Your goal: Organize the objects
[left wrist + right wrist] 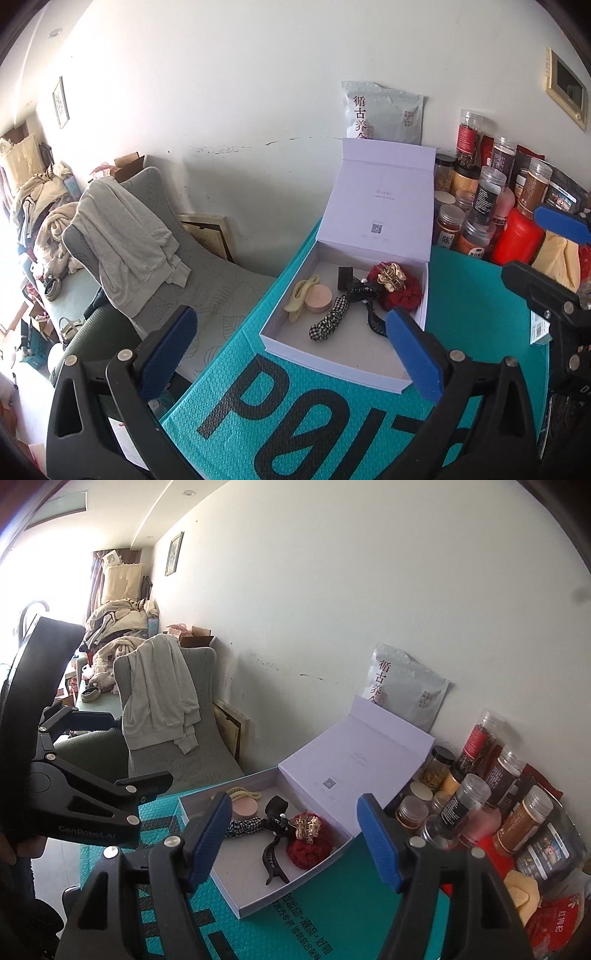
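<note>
Left wrist view: left gripper [291, 352] hangs with jaws spread wide, nothing between them. Just ahead of the fingertips sits the white gift box [295, 341] on a teal bubble mailer [332, 424], its hinged lid [376, 199] standing up on the far side. Inside, from the left finger toward the right: cream claw clip [300, 297], pink round compact [318, 298], checked scrunchie [328, 321], black claw clip [364, 291], red scrunchie [400, 291] with a gold claw clip [392, 277] on top. The right gripper shows off to the right, in front of spice jars [480, 206].

Right wrist view: right gripper [295, 838] also wide open and empty. The box lies directly between and beyond its fingers; the black claw clip [275, 845] and red scrunchie [308, 843] lie nearest. Left gripper visible at far left.

Handling judgement: all contents look light. Scrunchies are soft and compress, so pinch across the bulk. Clips are stiff, smooth plastic, likely slippery; take them across the spine, not the teeth. Lid is thin card, best pushed or pinched at its free top edge
</note>
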